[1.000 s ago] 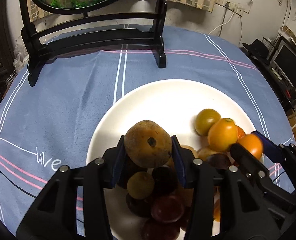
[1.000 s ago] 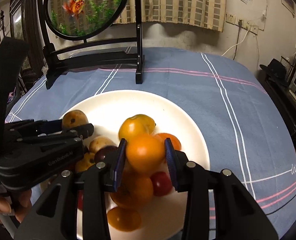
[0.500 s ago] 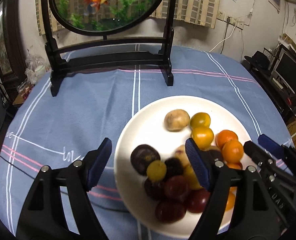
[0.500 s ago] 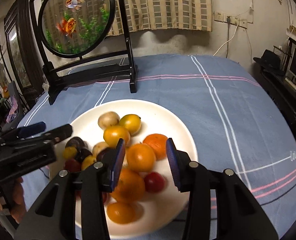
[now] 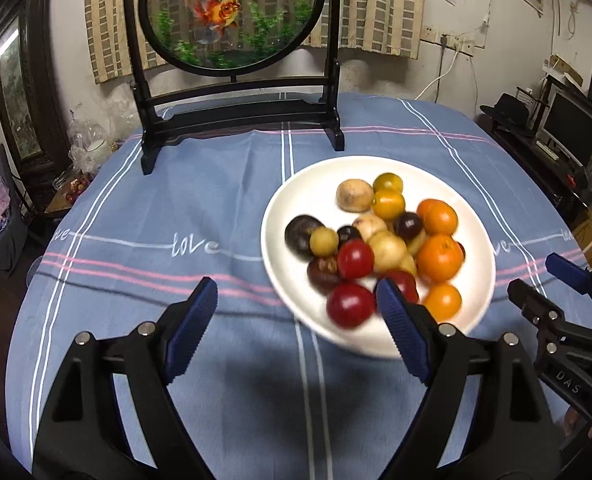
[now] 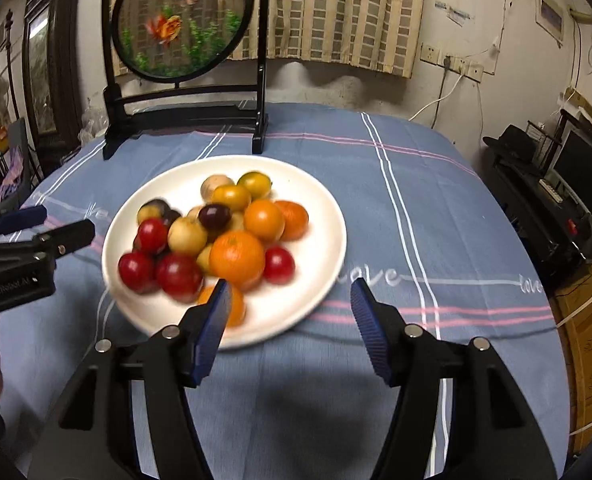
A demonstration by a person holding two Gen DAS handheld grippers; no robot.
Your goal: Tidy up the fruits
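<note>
Left claw (image 5: pixel 296 320) was opening, jaws wide, nothing betw. them, hanging over the blue cloth on the worktop (image 5: pixel 216 208) just left of the white plate (image 5: pixel 280 208). Right claw (image 6: pixel 290 320) was also opening, empty, at the plate's near rim. Fruits (image 6: pixel 216 240) all sat piled on the plate: oranges, red, dark & tan ones.

The left gripper (image 5: pixel 296 312) hangs at the near-left side of the plate (image 5: pixel 484 240), jaws opening and empty. The right gripper (image 6: pixel 290 312) hangs at its near-right side, jaws also opening, holding nothing.
</note>
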